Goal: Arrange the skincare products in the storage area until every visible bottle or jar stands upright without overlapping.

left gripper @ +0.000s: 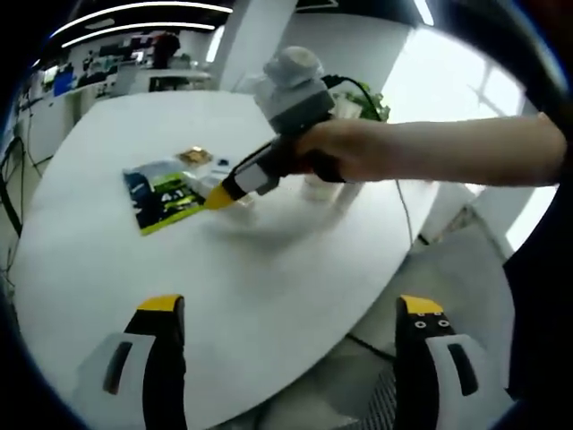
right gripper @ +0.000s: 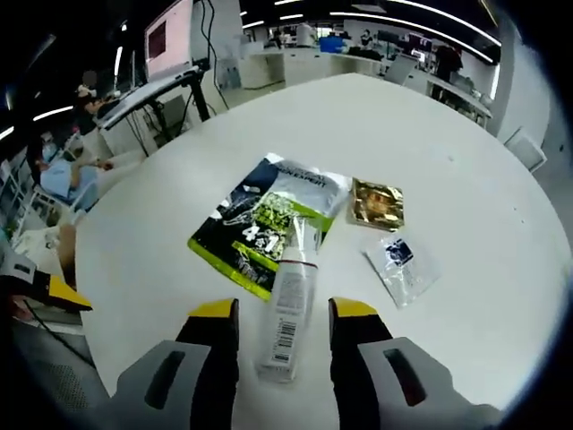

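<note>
Right gripper (right gripper: 285, 315) jaws straddled clear tube (right gripper: 288, 305), contact not confirmable | tube lay flat on white table (right gripper: 466, 161), top end over green sachet (right gripper: 264, 219) | left gripper (left gripper: 291, 309) open, above table edge, holding nothing

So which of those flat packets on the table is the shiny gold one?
The small square gold sachet, lying right of the big green-and-black pouch. The third, a clear sachet, has a dark blue patch instead.

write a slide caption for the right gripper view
Right gripper with open jaws straddling a clear bottle lying flat on a white table.
</note>
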Motion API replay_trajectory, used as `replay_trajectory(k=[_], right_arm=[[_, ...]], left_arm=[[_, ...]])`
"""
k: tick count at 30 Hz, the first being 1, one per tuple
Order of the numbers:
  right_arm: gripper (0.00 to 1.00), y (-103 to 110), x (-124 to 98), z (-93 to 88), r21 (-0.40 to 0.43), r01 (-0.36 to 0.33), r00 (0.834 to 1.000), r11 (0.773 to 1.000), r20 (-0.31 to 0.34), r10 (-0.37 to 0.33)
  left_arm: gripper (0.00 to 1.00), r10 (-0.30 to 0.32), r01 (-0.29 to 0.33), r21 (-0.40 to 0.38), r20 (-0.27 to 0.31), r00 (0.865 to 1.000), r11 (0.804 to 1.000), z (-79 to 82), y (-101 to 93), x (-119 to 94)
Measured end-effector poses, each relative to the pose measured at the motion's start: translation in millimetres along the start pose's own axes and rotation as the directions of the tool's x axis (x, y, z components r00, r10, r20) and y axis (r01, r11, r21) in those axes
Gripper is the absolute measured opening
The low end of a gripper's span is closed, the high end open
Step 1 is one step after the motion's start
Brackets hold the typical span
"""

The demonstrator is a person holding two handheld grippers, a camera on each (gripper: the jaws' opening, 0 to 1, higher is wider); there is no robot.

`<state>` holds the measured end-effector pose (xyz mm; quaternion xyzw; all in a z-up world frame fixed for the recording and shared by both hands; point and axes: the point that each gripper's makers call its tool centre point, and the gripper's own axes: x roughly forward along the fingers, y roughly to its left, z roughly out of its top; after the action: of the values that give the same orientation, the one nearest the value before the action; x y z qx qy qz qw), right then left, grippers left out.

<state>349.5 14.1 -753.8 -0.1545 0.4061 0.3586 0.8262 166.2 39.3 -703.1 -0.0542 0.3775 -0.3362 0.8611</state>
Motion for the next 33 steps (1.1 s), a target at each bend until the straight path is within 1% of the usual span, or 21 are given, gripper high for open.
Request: replay_trajectory(k=[1, 2, 4, 10, 11, 12, 13, 14, 20, 23, 25, 27, 30, 33], right_arm=[[0.36, -2.6, 0.3, 1.0, -0.007, 0.014, 1.000, 1.000, 0.006, -0.014], [0.33, -3.8, 1.4, 1.6, -0.011, 0.016, 1.000, 1.000, 0.007, -0.016], [0.30, -5.3, 3.9, 2.9, -0.008, 0.018, 1.000, 1.000, 0.013, -0.017], [0.30, -6.2, 11.3, 2.2, -0.009, 0.012, 1.000, 1.000, 0.012, -0.012], [0.27, -7.5, 11.8, 3.3, -0.019, 0.019, 1.000, 1.000, 0.018, -0.019], [0.23, -13.5, 12.0, 7.9, -0.063, 0.053, 0.998, 0.997, 0.049, -0.050], [0.21, -15.2, 11.1, 8.5, -0.078, 0.071, 0.996, 0.994, 0.051, -0.067], [0.21, -14.8, 11.2, 8.4, -0.097, 0.070, 0.997, 0.993, 0.049, -0.065], [0.20, -13.6, 11.0, 8.2, -0.080, 0.054, 0.997, 0.995, 0.064, -0.049], [0.19, -14.6, 10.4, 8.3, -0.058, 0.042, 0.998, 0.997, 0.055, -0.039], [0.19, -13.4, 11.0, 6.6, -0.059, 0.034, 0.998, 0.998, 0.049, -0.031], [0.19, -16.8, 12.1, 7.2, -0.044, 0.031, 0.999, 0.999, 0.045, -0.029], [0.19, -14.0, 11.4, 6.3, -0.054, 0.037, 0.998, 0.998, 0.052, -0.034], [0.19, -16.1, 12.5, 6.8, -0.066, 0.043, 0.998, 0.997, 0.051, -0.039]], left_arm=[[0.89, -0.001, 0.001, 0.002, 0.002, 1.000, 1.000, 0.4, -0.4, -0.2], [0.89, -0.001, 0.001, 0.004, 0.001, 1.000, 1.000, 0.4, -0.5, -0.3], [0.89, 0.000, 0.000, 0.006, -0.003, 1.000, 1.000, -0.3, -0.5, -0.1], [0.89, 0.003, -0.003, 0.001, -0.010, 1.000, 1.000, -1.6, 1.2, 0.0], [0.89, 0.002, -0.002, 0.001, -0.011, 1.000, 1.000, -1.8, 1.2, 0.1], [0.89, 0.003, -0.003, 0.001, -0.014, 1.000, 1.000, -2.1, 1.5, 0.4], [0.89, 0.004, -0.004, 0.000, -0.016, 1.000, 1.000, -2.4, 1.6, 0.5], [0.89, 0.006, -0.006, 0.001, -0.019, 1.000, 1.000, -2.9, 2.0, 0.5], [0.89, 0.008, -0.008, 0.002, -0.031, 1.000, 1.000, -4.7, 2.5, 0.8], [0.88, 0.011, -0.011, 0.003, -0.034, 0.999, 1.000, -5.4, 2.9, 1.0], [0.88, 0.011, -0.011, 0.005, -0.039, 0.999, 1.000, -6.1, 2.2, 1.1], [0.88, 0.012, -0.012, 0.009, -0.041, 0.999, 1.000, -6.3, 2.5, 1.1], [0.88, 0.018, -0.018, 0.012, -0.041, 0.999, 1.000, -6.2, 3.2, 0.5], [0.88, 0.025, -0.025, 0.009, -0.034, 0.999, 1.000, -4.9, 4.2, -0.6]])
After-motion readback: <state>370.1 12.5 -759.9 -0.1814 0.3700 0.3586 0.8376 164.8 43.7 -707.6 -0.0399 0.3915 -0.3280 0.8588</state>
